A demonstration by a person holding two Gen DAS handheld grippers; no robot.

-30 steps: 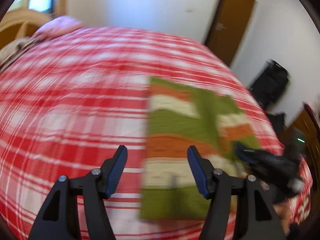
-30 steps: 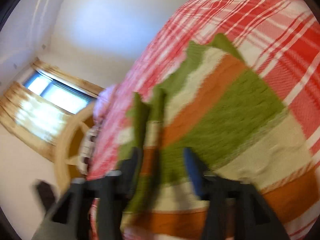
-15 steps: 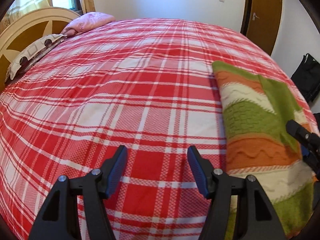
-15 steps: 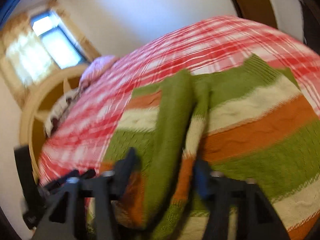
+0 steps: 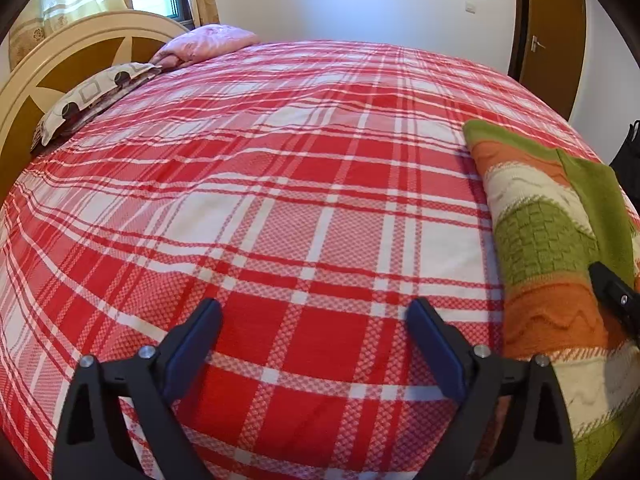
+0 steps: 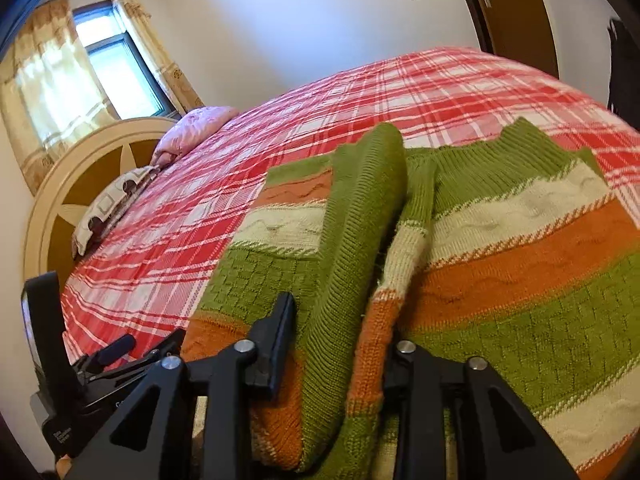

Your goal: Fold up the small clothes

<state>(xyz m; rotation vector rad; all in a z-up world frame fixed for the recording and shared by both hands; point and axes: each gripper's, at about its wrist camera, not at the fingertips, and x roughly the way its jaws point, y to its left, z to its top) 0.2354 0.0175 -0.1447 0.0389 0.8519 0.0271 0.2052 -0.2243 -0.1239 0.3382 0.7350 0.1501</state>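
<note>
Right gripper had just been closing, and its black jaws pinched a raised fold of the green, orange and cream striped knitted sweater, most likely gathering the sleeve layers so they could be carried across the body. That sweater lay flat near the bed's right edge, on the red and white plaid bedspread, one green sleeve already doubled over its middle. Left gripper hung just beside the sweater's edge over bare plaid, its blue-padded jaws having just been opening wide with nothing between them, probably ready to take a hem. Beyond lay a patterned pillow against the cream headboard.
</note>
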